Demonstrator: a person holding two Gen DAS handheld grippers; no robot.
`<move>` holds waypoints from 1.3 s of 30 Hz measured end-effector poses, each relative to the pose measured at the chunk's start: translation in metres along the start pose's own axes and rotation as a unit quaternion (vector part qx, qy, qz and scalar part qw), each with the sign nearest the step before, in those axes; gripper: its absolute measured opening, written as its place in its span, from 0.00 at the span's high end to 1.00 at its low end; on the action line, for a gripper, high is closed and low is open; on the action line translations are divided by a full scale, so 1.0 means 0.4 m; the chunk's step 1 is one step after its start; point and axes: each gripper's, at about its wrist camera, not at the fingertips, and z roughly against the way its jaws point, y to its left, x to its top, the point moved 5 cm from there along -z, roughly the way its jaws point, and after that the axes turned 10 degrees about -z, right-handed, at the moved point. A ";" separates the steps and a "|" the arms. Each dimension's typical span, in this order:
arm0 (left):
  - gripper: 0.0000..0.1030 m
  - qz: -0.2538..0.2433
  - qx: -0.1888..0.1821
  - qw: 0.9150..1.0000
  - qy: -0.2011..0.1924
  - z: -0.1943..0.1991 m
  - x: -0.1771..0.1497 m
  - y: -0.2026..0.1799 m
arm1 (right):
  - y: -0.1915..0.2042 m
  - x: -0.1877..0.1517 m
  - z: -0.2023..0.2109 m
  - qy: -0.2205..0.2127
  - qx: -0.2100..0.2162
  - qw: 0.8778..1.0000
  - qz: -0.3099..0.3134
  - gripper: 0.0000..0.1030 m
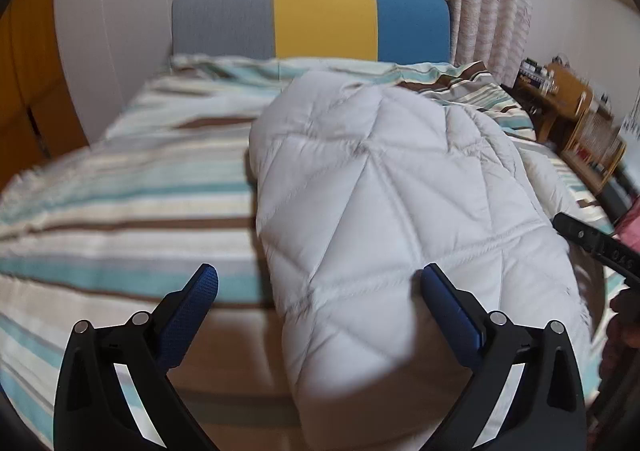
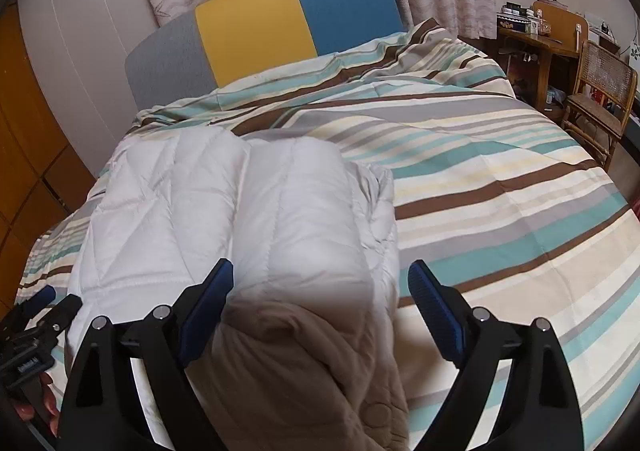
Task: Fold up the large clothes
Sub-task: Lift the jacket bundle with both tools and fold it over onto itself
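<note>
A white quilted comforter (image 1: 380,187) lies folded into a long, puffy bundle on the bed (image 2: 500,187), running from the near edge toward the far headboard (image 2: 280,15), a little left of the bed's middle on the striped cover. Its near end shows a beige underside (image 2: 304,363).

The left hand-held gripper (image 1: 320,291) stands wide open with nothing in it, over the bundle's left edge. The right hand-held gripper (image 2: 320,287) is also spread wide, the near end lying between its fingers but not pinched.

It looks light, soft and springy, likely to puff open again and slide on itself. I'd take hold at the near corners, through all layers at once.
</note>
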 end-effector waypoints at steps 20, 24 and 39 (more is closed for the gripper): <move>0.03 0.026 -0.153 0.985 0.071 -0.078 -0.022 0.013 | -0.045 -0.058 -0.005 0.060 0.045 0.996 -0.043 0.06; 0.03 0.032 -0.166 0.983 0.073 -0.088 -0.021 0.010 | -0.082 -0.060 -0.052 0.119 0.092 0.984 -0.099 0.05; 0.46 -0.049 -0.176 0.983 0.032 -0.013 0.041 -0.076 | -0.042 -0.067 -0.041 0.149 0.239 0.951 -0.125 0.34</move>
